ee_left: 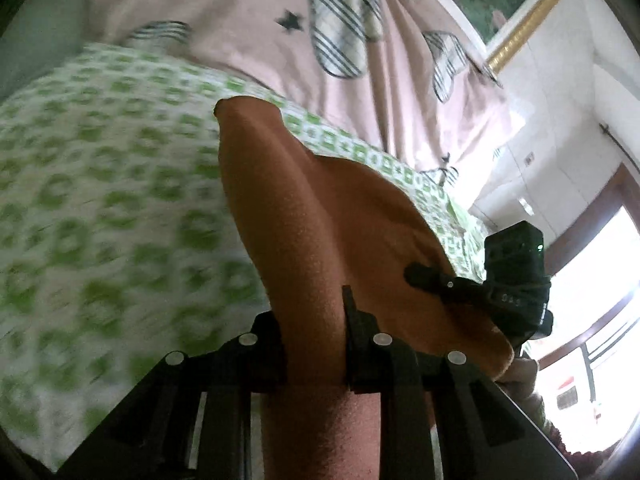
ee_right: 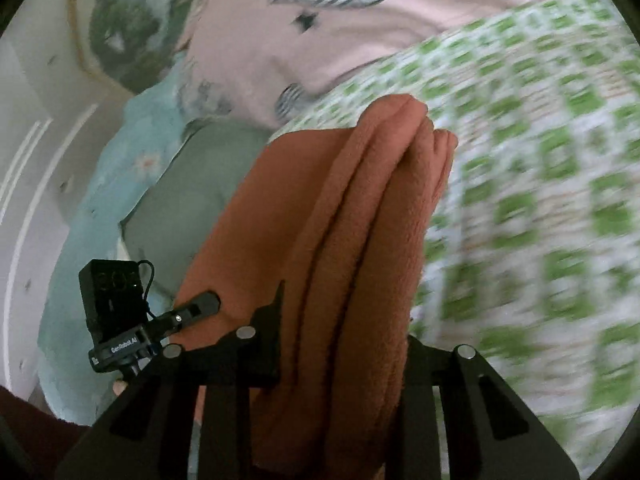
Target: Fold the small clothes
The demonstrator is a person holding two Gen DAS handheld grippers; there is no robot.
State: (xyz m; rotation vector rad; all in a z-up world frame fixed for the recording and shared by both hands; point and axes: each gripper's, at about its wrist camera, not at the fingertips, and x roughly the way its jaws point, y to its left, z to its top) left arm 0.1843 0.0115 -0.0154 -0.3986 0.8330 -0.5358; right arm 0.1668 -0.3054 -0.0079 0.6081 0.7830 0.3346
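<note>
**Orange cloth clamped from both ends above the bed**

While the green-patterned bedsheet [ee_left: 100,184] spreads blurred beneath, with a pink quilt [ee_left: 248,28] at its far side, the orange cloth [ee_left: 320,240] hangs over it, bunched in folds. Left hand-held gripper [ee_left: 316,344] is clenched on one end; right hand-held gripper [ee_right: 340,344] pinches its gathered layers.

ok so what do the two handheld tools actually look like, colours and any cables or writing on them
Both are matte black. The left tool and the right tool each have angular black finger linkages with round silver pivot pins. Seen from the right wrist, the left unit carries a black box with a thin black cable and a white "GenRobot.AI" label. From the left wrist, the right unit's box shows a small green light.
</note>
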